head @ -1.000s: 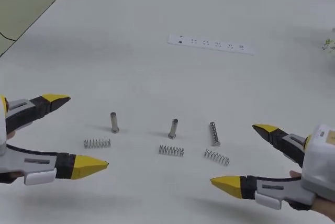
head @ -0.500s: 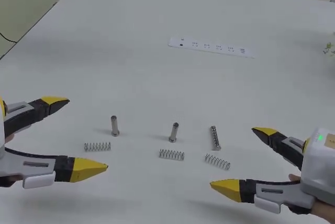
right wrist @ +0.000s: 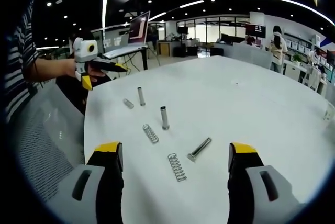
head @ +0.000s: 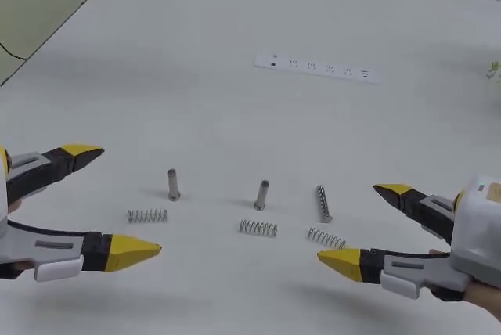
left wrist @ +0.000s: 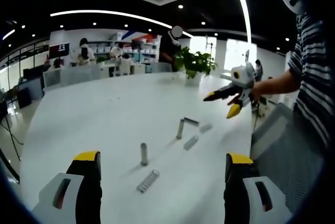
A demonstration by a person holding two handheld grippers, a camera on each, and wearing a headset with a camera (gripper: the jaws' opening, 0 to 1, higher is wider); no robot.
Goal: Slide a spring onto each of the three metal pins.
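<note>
Three metal pins stand in a row on the white table: the left pin (head: 172, 184) and middle pin (head: 262, 194) are upright, the right pin (head: 322, 203) lies on its side. One spring lies just in front of each: left spring (head: 146, 215), middle spring (head: 257, 228), right spring (head: 326, 238). My left gripper (head: 109, 199) hovers open to the left of the row, holding nothing. On the other side my right gripper (head: 366, 224) is open too, its lower fingertip (head: 340, 258) close to the right spring. From the right gripper view the lying pin (right wrist: 199, 149) and nearest spring (right wrist: 176, 166) sit just ahead.
A white power strip (head: 317, 69) lies further back on the table (head: 196, 77). The table's left edge runs diagonally at the far left. A potted plant (left wrist: 196, 62) stands at one end of the table, and a laptop (right wrist: 137, 28) is beyond the other.
My right gripper has edged forward, its lower fingertip nearer the right spring. The left gripper, pins and springs have not moved; the head view shifted slightly.
</note>
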